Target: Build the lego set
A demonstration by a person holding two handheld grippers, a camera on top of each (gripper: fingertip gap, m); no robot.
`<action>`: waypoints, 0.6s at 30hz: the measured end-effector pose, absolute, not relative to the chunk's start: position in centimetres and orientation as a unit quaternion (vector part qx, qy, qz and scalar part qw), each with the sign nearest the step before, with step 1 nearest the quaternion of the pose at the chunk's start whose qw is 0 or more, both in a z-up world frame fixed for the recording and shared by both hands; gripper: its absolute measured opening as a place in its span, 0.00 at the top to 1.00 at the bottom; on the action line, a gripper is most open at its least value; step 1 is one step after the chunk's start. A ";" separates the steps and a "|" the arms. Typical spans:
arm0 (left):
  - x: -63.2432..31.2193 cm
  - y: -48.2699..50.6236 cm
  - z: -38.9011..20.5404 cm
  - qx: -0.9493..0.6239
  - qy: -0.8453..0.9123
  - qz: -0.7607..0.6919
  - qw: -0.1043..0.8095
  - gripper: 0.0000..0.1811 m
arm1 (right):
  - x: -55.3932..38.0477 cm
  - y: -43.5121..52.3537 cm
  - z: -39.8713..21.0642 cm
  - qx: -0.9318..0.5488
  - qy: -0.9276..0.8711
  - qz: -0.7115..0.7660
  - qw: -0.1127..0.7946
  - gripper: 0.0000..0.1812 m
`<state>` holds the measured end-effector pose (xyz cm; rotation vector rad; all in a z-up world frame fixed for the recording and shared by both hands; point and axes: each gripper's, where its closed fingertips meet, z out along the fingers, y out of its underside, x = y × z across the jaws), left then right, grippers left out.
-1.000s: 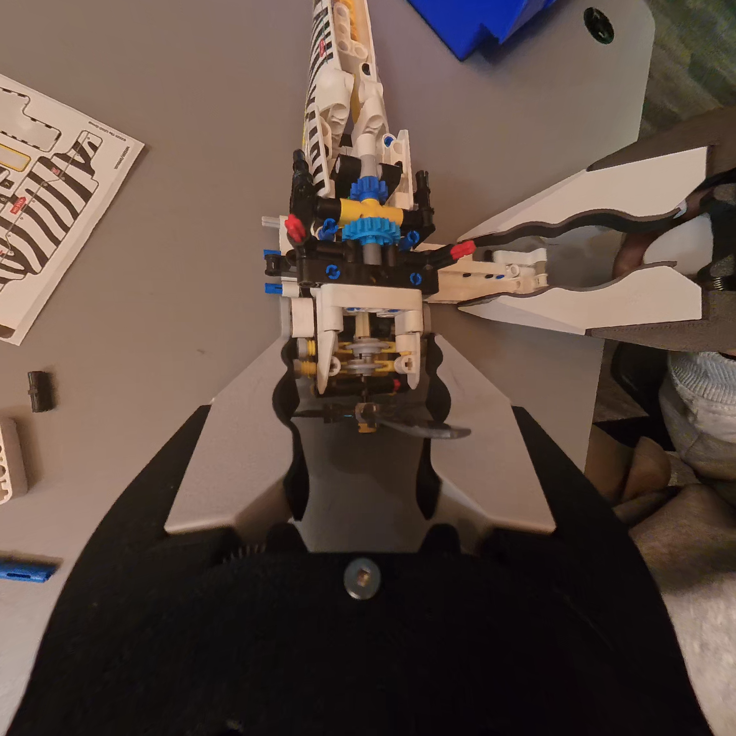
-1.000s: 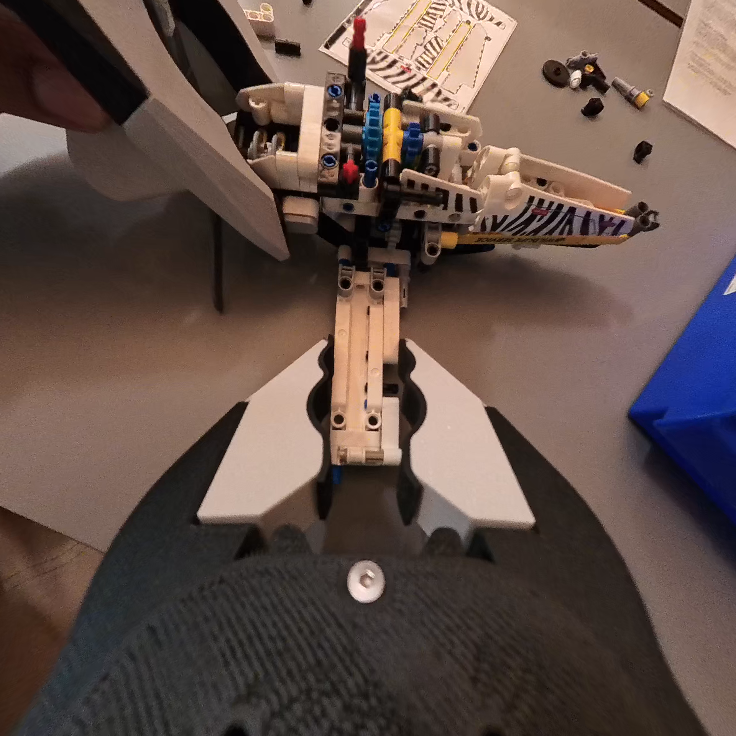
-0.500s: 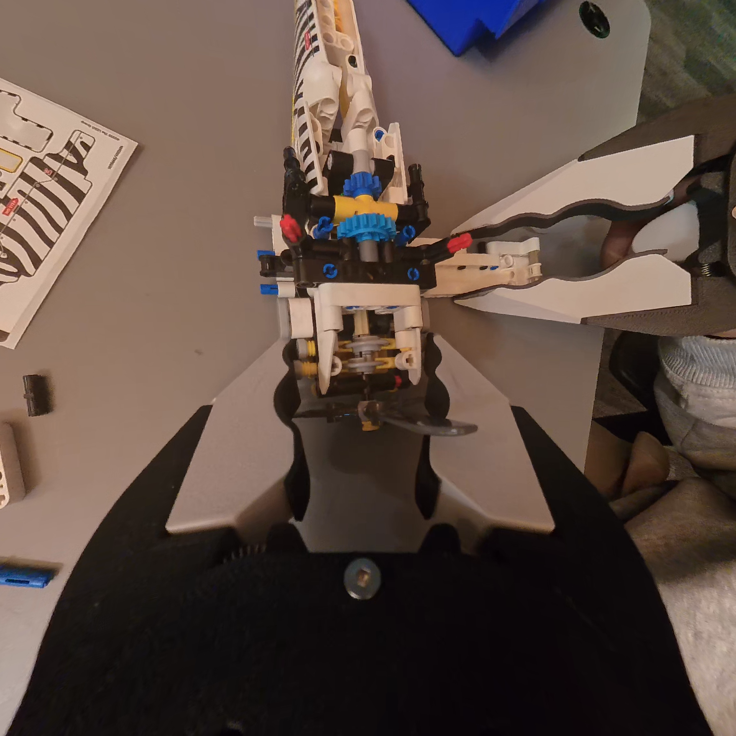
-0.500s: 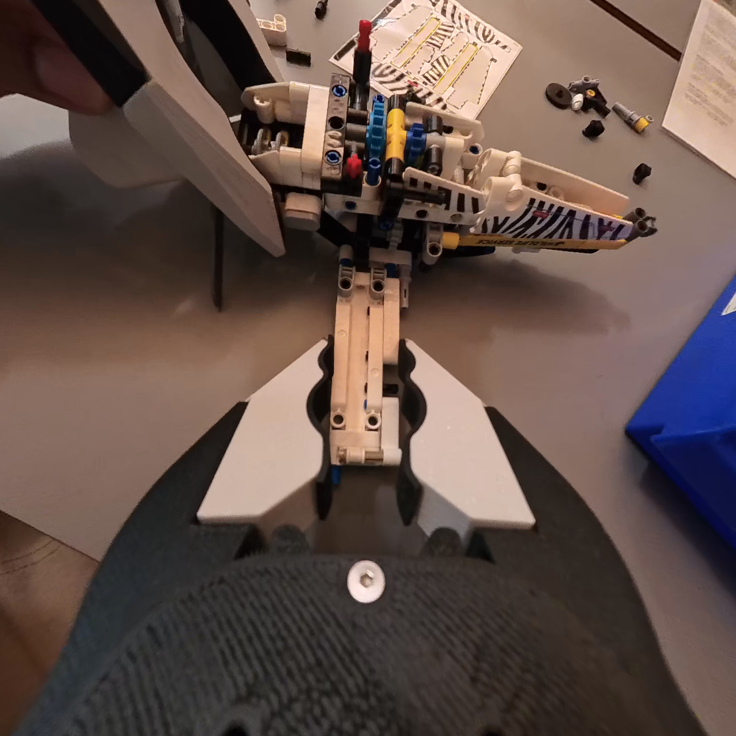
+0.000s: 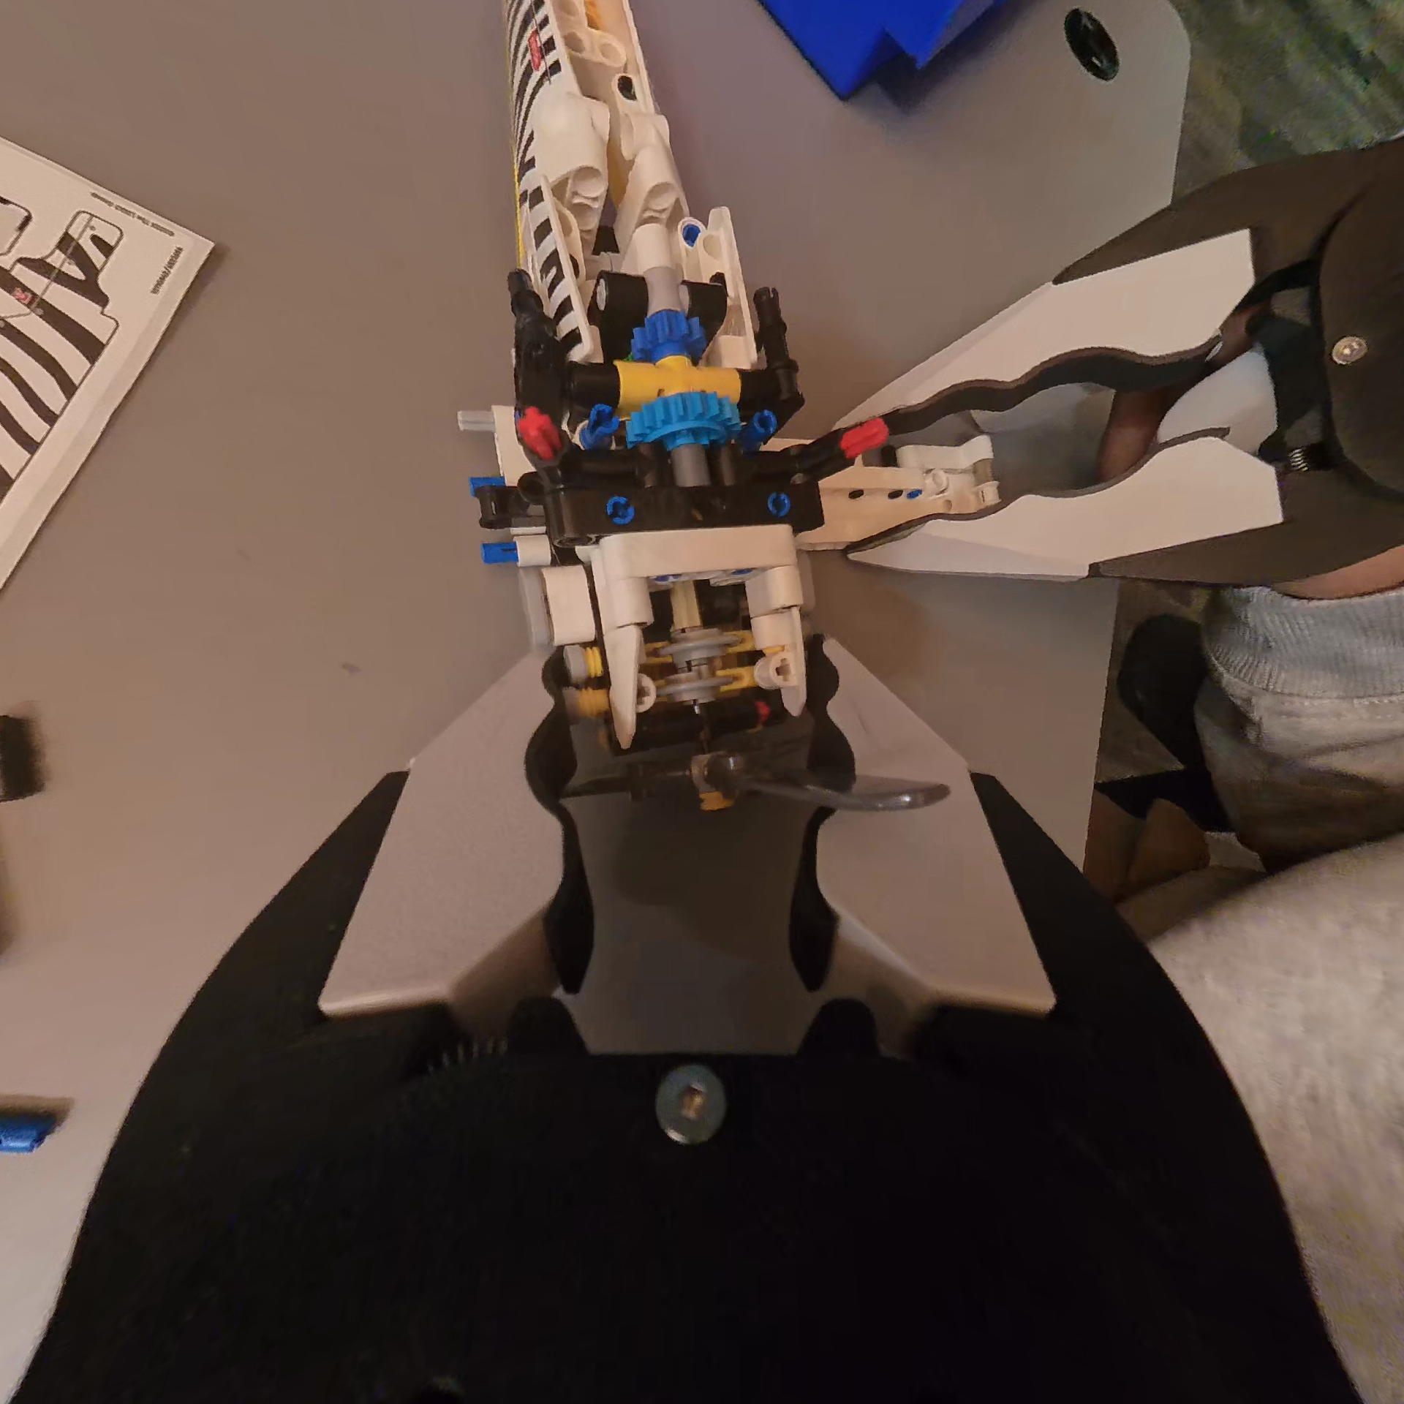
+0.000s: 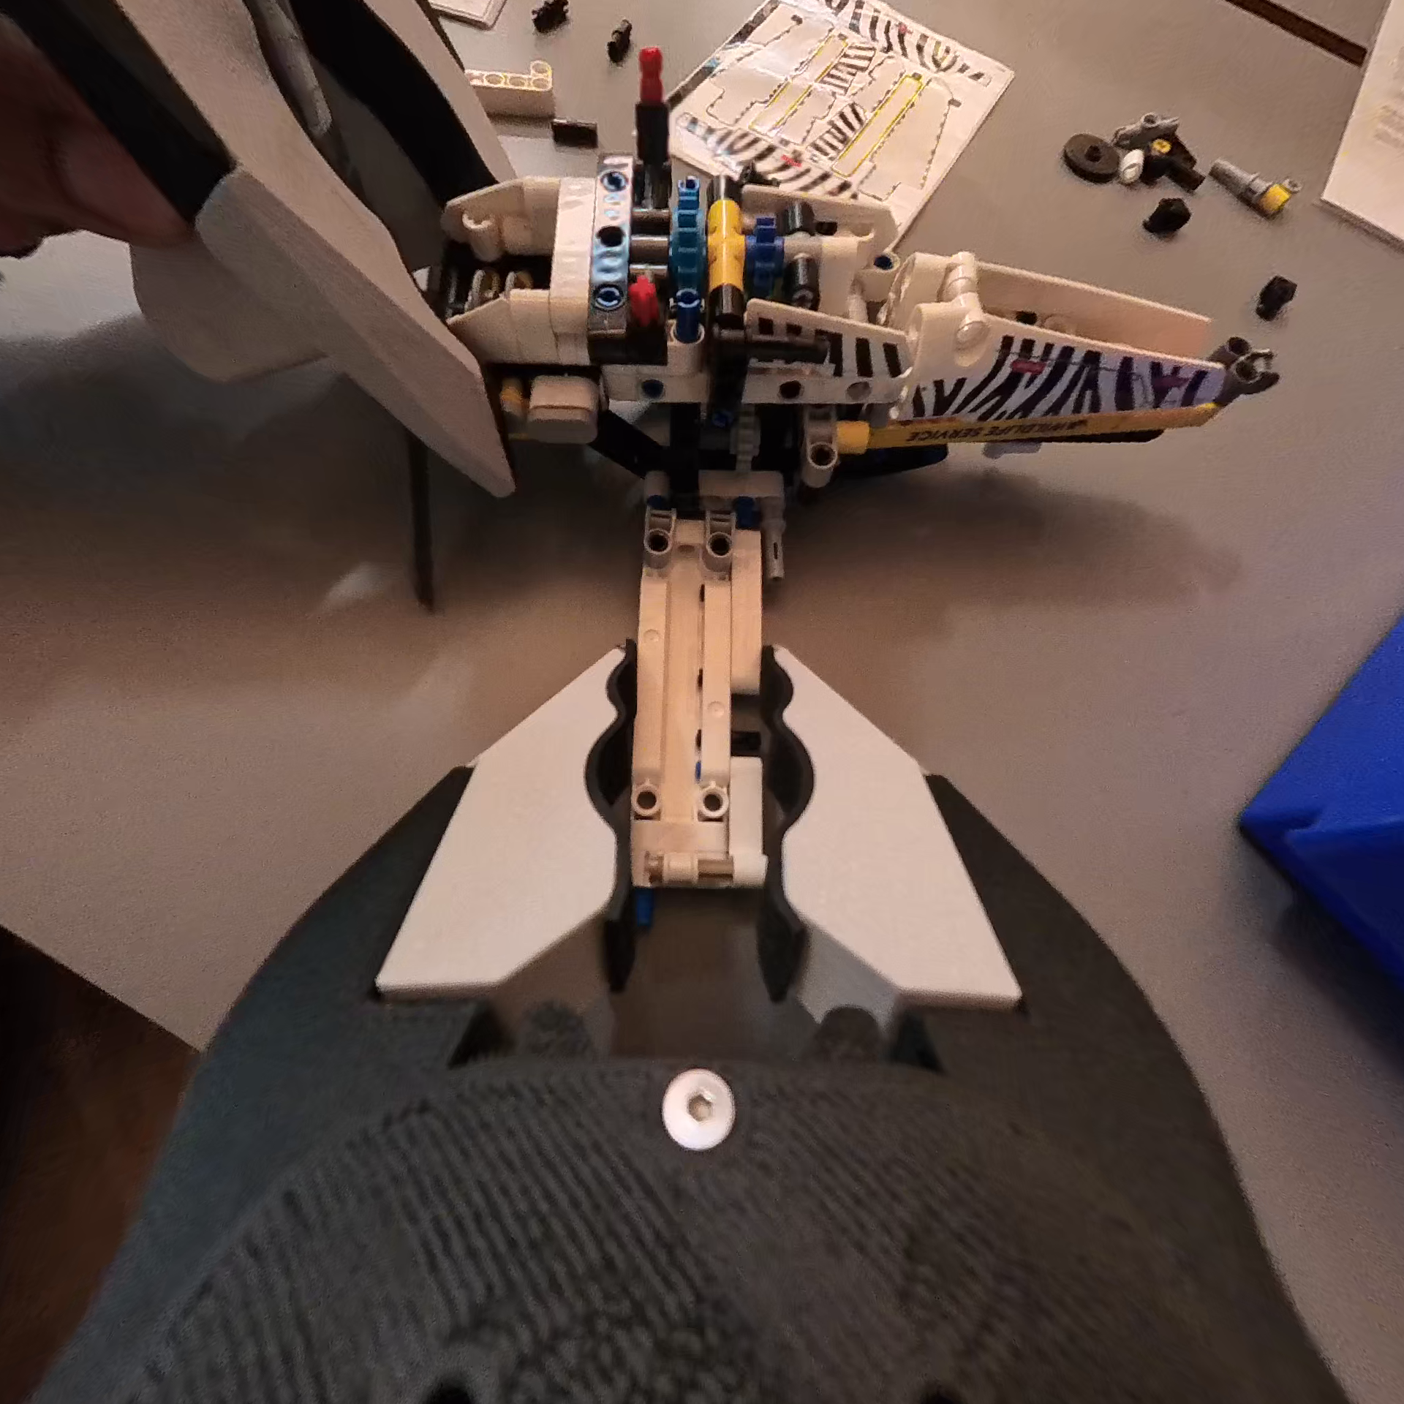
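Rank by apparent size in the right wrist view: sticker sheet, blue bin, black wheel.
1. Sticker sheet, though farther from the camera.
2. Blue bin: cut off at the frame edge, so its rank is unsure.
3. Black wheel, clearly smallest.

Blue bin (image 6: 1337, 805) on grey table (image 6: 228, 646)

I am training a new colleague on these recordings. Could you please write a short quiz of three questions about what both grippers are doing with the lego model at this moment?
1. True or false: the left gripper is shut on the nose end of the lego model.
2. Multiple choice: the right gripper grips (A) the blue bin, (B) the white wing assembly joined to the model's side, (C) the sticker sheet.
3. Fill in: the striped tail boom points away from the ___ gripper.

Key: 1 true; 2 B; 3 left.
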<state>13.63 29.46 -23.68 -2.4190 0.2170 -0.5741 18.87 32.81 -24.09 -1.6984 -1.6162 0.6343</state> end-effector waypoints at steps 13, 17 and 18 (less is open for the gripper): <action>13.7 29.5 -23.6 -0.916 0.084 -0.228 0.319 0.68 | 18.9 33.0 -23.0 -0.659 -0.598 0.306 0.338 0.83; 13.7 29.5 -23.6 -0.916 0.084 -0.228 0.320 0.68 | 18.9 33.0 -22.9 -0.657 -0.600 0.304 0.341 0.83; 13.7 29.5 -23.6 -0.916 0.084 -0.228 0.320 0.68 | 18.9 33.0 -23.0 -0.656 -0.603 0.299 0.341 0.83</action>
